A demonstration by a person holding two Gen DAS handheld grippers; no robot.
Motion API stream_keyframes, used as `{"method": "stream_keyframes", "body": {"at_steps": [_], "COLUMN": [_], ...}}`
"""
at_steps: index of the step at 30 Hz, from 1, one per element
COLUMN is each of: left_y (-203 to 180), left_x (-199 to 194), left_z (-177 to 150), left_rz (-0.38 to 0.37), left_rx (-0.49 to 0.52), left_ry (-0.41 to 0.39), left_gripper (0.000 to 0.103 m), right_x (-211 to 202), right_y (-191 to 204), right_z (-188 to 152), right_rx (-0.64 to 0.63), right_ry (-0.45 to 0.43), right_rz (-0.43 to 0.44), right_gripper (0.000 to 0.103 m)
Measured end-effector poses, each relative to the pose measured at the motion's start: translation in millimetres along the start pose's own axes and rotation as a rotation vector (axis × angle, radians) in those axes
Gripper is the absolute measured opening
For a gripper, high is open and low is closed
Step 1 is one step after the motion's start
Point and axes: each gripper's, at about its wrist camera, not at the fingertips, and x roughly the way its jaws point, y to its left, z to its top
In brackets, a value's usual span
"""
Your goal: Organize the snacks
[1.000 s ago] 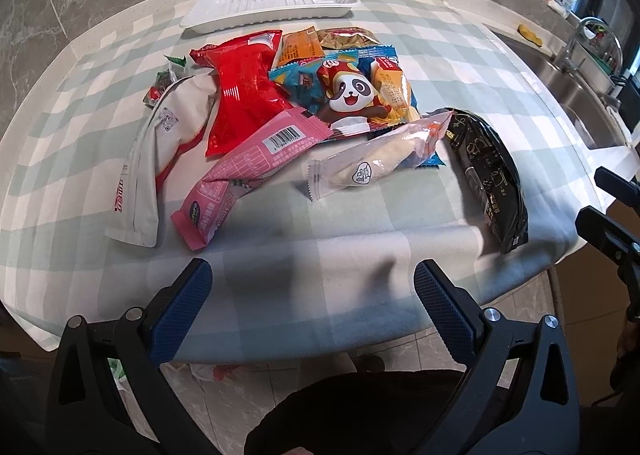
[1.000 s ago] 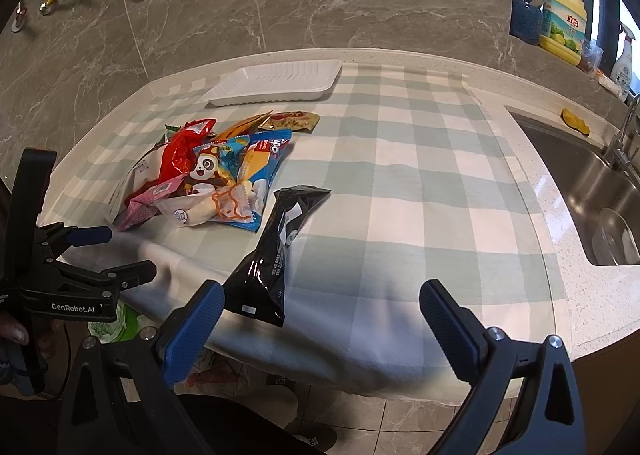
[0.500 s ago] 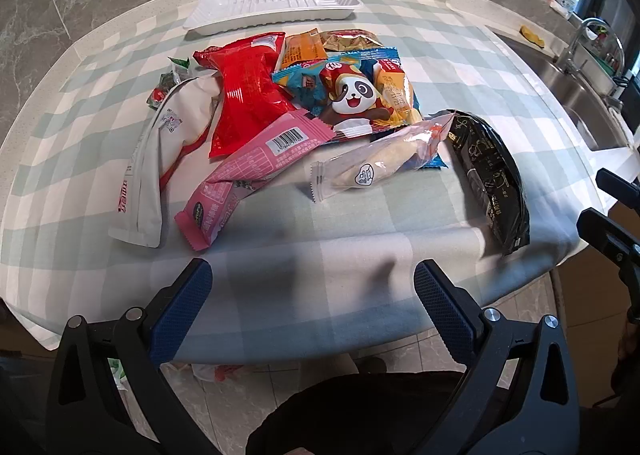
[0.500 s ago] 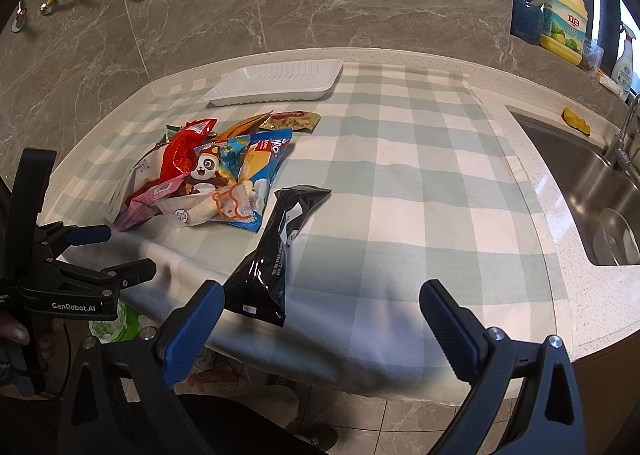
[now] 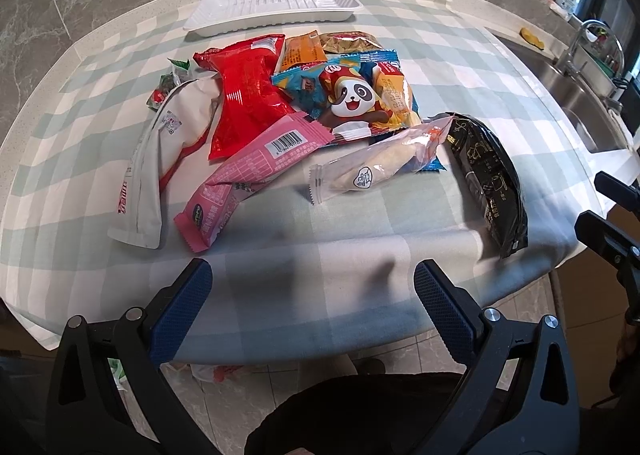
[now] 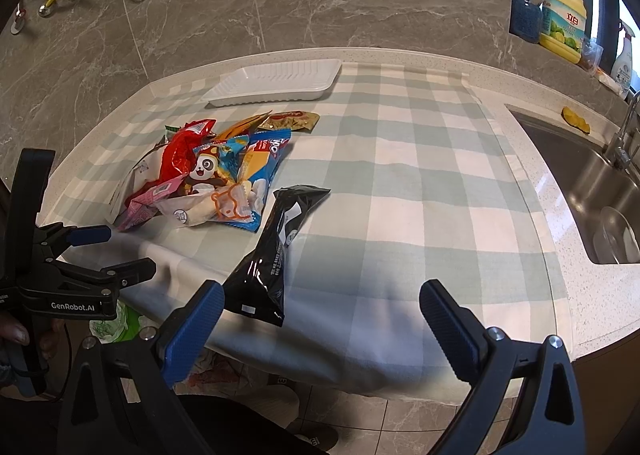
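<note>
Task not yet started: snack packets (image 5: 304, 111) heaped on bench cloth (image 6: 420, 175), white tray (image 5: 276, 7) behind them bare, black packet (image 6: 276, 251) just beside heap, left gripper (image 5: 308, 311) and right gripper (image 6: 320, 319) fingers spread wide, holding nothing

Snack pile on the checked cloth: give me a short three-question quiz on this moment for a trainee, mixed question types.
1. True or false: the white tray behind the pile already holds a snack.
2. Multiple choice: which packet lies apart from the pile, nearest the right gripper? A) red packet B) black packet C) pink packet
3. Fill in: the left gripper is ____, with nothing between its fingers.

Key:
1. False; the tray is empty.
2. B; the black packet lies at the cloth's near edge.
3. Open; the right gripper is open too.
</note>
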Motion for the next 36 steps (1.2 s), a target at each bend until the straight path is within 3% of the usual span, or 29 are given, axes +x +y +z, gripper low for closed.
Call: {"method": "stream_keyframes", "body": {"at_steps": [36], "left_y": [10.3], "left_x": [0.0], "left_z": [-2.7], "left_rz": [0.021], "left_rx": [-0.033], "left_ry": [-0.014], "left_gripper": [0.102], "right_x": [3.9], "right_y": [8.1], "right_z": [0.5], "right_rx": [-0.003], "right_ry": [0.004], "right_rz": [0.008], "right_gripper": [0.100]}}
